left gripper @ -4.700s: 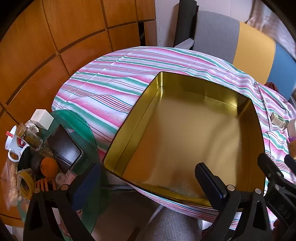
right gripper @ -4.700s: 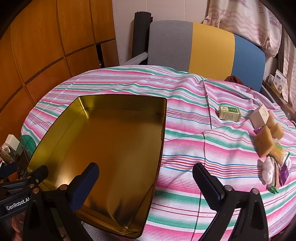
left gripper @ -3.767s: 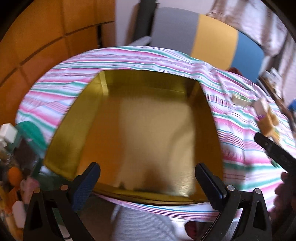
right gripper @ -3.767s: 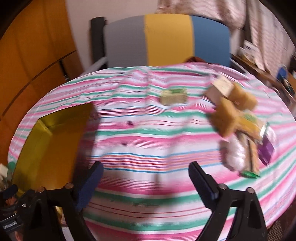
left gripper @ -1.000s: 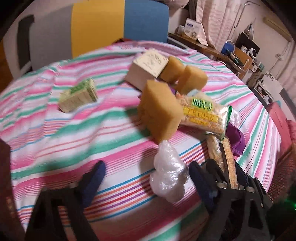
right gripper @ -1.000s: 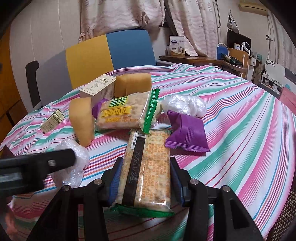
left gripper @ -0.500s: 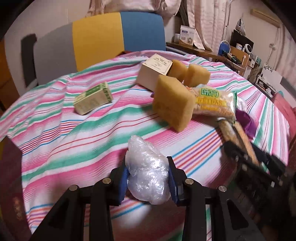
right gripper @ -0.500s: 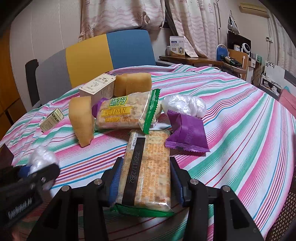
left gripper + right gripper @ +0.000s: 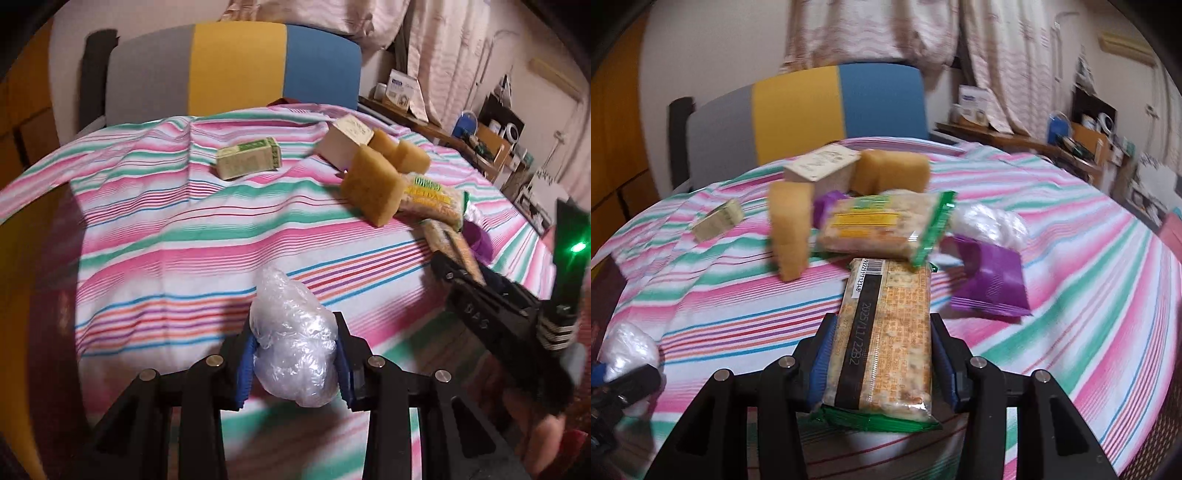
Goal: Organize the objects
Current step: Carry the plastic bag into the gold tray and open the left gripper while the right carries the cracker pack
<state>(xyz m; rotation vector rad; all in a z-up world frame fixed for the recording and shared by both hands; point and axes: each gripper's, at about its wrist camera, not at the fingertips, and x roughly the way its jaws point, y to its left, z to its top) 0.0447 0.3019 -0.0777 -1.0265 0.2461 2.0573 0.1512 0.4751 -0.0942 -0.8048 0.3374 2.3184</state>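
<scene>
- Left tongs (image 9: 295, 354) clamp the clear plastic bundle (image 9: 293, 347), having just closed on it, at 6 o'clock above the striped desk (image 9: 166, 229).
- Right tongs (image 9: 882, 358) grip the cracker packet (image 9: 882, 339), at 6 o'clock of the snack pile.

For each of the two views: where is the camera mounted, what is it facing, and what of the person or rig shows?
Left wrist: on the left gripper, facing across the striped table; jaws clamp a clear plastic bundle; right gripper at right.
Right wrist: on the right gripper, facing the chair; jaws clamp a cracker pack.
Shared: sponge, green box.
</scene>
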